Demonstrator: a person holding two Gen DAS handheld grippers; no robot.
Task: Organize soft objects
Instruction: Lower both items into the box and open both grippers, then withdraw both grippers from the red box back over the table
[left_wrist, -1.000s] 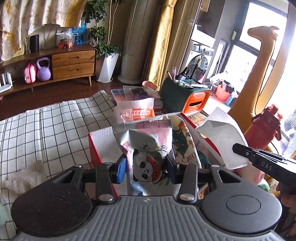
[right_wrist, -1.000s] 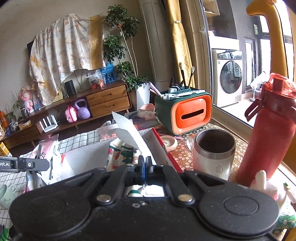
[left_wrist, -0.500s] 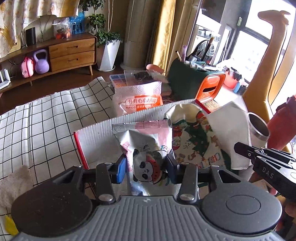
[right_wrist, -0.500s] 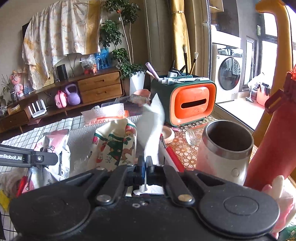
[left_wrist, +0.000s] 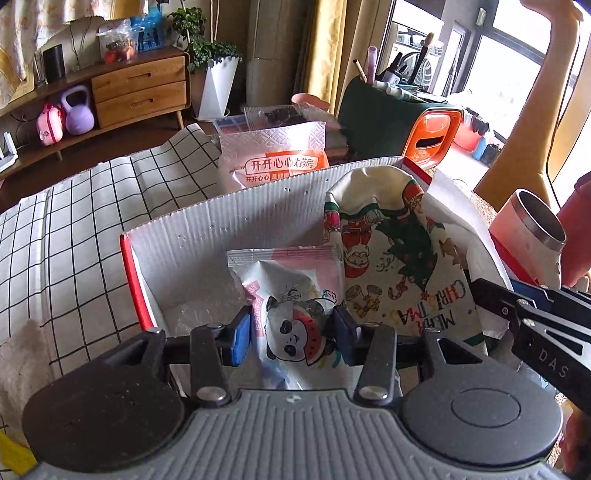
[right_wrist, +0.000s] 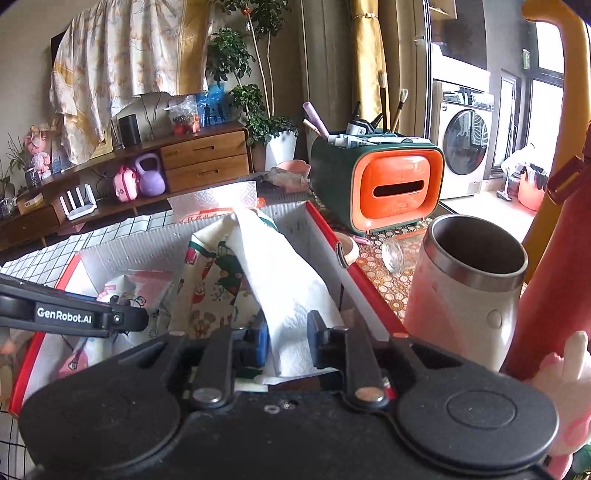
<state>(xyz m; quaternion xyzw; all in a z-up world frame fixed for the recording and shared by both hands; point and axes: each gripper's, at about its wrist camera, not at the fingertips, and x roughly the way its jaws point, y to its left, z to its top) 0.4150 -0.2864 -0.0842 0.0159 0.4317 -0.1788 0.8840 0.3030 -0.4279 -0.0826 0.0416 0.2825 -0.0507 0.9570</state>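
Left wrist view, one box (left_wrist: 258, 206), one panda pouch (left_wrist: 295, 321), one Christmas bag (left_wrist: 399, 266)

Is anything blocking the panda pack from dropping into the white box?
Nothing visible does. The panda pack, between the left gripper's fingers, is already inside the box, with bare floor below left. The Christmas bag stands beside it to the right.

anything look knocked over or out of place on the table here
Yes: a small clear glass jar lies tipped on its side on the patterned mat, between the orange-fronted organizer and the steel-rimmed mug. Everything else nearby stands upright.
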